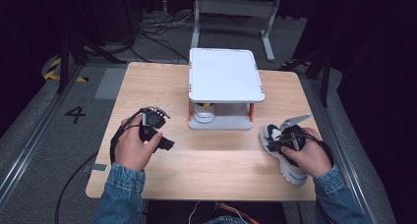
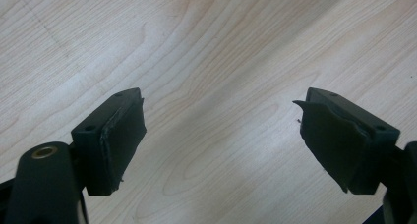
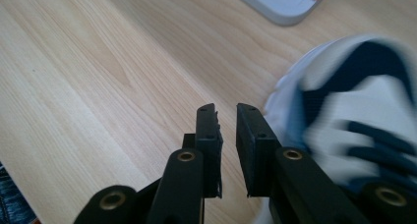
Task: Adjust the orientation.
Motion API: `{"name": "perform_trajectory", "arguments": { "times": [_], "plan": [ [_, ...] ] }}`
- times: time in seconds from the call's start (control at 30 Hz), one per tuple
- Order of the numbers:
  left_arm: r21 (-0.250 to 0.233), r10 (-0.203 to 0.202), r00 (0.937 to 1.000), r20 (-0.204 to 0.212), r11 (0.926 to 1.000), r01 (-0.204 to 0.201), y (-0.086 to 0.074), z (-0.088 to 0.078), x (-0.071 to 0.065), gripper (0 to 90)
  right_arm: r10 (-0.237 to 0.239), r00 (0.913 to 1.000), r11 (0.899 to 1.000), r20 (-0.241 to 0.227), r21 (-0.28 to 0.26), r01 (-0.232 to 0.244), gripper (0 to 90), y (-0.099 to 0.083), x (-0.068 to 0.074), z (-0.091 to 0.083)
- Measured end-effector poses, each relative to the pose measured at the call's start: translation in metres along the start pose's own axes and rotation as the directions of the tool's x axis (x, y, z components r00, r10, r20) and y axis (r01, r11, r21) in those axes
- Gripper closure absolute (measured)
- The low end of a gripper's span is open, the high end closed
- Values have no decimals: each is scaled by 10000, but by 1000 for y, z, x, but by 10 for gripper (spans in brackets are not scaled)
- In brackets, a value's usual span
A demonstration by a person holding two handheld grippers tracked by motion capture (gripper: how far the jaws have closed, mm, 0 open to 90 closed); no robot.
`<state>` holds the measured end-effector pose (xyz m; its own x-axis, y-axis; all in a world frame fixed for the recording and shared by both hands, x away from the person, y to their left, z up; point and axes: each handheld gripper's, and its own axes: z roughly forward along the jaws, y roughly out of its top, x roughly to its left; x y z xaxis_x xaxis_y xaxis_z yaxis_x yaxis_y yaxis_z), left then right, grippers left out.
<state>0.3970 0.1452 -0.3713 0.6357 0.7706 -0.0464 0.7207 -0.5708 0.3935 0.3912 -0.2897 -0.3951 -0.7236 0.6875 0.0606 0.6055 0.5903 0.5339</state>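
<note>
Nearest you, at the right edge of the worktop (image 1: 206, 170), your right gripper (image 3: 226, 117) sat just beside the shoe (image 1: 281, 150), its jaws nearly pressed together with only a thin gap and nothing between them. The shoe lay on its sole, toe pointing away toward the rack (image 1: 223, 76), and close to the worktop's right edge. Your right hand (image 1: 307, 155) covered most of it from above. On the left, your left gripper (image 2: 221, 135) hovered over bare wood with jaws spread wide and empty.

The risk I judged: with jaws that narrow, a push forward would shove the shoe rather than grip it, and a sideways nudge could send it off the right edge. Farther off, the rack's lower shelf already held a small white thing (image 1: 203, 113), which I could not identify; sliding the shoe in there could knock it.
</note>
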Motion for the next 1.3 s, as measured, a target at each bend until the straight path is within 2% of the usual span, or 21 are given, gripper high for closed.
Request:
{"name": "perform_trajectory", "arguments": {
  "times": [0.13, 0.33, 0.43, 0.53, 0.6, 0.8, 0.87, 0.97, 1.1, 1.17, 1.27, 1.3],
  "plan": [
    [33, 64, 9999, 109, 10000, -64, 5, 2, -1, 176, 20, 9987, 9980, 514, -633, 13, 771, -4, 3, -29],
    [81, 130, 9998, 179, 9999, -131, 12, 5, -1, 176, 291, 9923, 9938, 1206, -1102, -158, 736, -14, -1, -62],
    [146, 42, 9999, 133, 9999, -44, 16, 7, -1, 175, 419, 9876, 9945, 1513, -1014, -267, 697, -23, -3, -78],
    [218, -141, 9999, 31, 9997, 140, 21, 11, -1, 179, 538, 9860, 9954, 1578, -864, -405, 697, -31, -3, -89],
    [347, -137, 9999, 17, 9993, 137, 24, 13, -1, 188, 643, 9852, 9972, 1589, -476, -574, 685, -38, -2, -94],
    [507, 29, 9999, 104, 9987, -34, 33, 19, -4, 187, 455, 9893, 9974, 1386, 498, -528, 620, -49, 3, -94],
    [547, 93, 9999, 133, 9985, -100, 35, 20, -5, 187, 376, 9917, 9943, 1230, 945, -494, 624, -50, 6, -90],
    [610, 169, 9997, 163, 9980, -178, 37, 22, -7, 187, 3, 9949, 9873, 1010, 1581, -163, 636, -52, 11, -84],
    [654, 250, 9994, 241, 9975, -265, 38, 23, -9, 188, -628, 9924, 9860, 1057, 1602, 453, 630, -50, 10, -83],
    [618, 262, 9994, 212, 9977, -274, 37, 23, -9, 188, -1068, 9876, 9851, 1148, 1470, 894, 591, -49, 11, -81],
    [642, 211, 9996, 203, 9977, -223, 36, 23, -9, 188, -1465, 9799, 9808, 1353, 1484, 1261, 607, -46, 11, -78],
    [627, 183, 9996, 208, 9978, -196, 35, 23, -8, 188, -1527, 9793, 9777, 1326, 1645, 1302, 614, -44, 11, -75]
  ]
}}
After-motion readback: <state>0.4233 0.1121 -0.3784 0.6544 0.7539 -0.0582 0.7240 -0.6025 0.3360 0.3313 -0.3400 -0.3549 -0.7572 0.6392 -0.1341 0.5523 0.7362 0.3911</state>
